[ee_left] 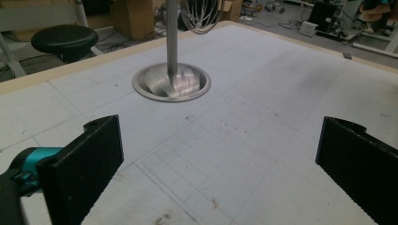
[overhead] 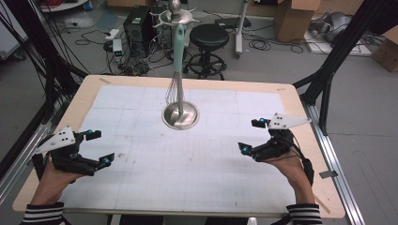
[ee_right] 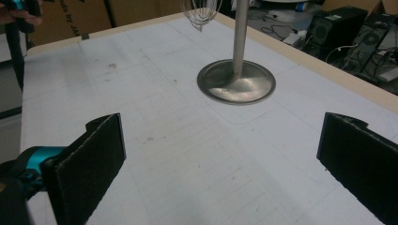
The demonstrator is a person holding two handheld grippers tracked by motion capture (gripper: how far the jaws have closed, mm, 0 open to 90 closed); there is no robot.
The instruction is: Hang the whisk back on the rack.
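Observation:
A steel utensil stand [overhead: 180, 115] with a round base rises at the table's far middle. A whisk [overhead: 175, 70] with a pale teal handle hangs from the stand's top, wires down, clear of the base. The stand's base [ee_left: 171, 83] and the whisk's wires [ee_left: 201, 16] appear in the left gripper view, and the base [ee_right: 236, 82] and wires [ee_right: 202, 11] in the right gripper view. My left gripper [overhead: 100, 147] is open above the table's left side, nothing between its jaws. My right gripper [overhead: 252, 137] is open at the right side, also holding nothing.
The table [overhead: 84, 93] carries a white gridded mat [overhead: 187, 159]. Beyond its far edge stand a black stool [overhead: 209, 40], a computer tower [overhead: 137, 23], cables and cardboard boxes [overhead: 293, 16]. Black frame posts [overhead: 345, 47] flank the table.

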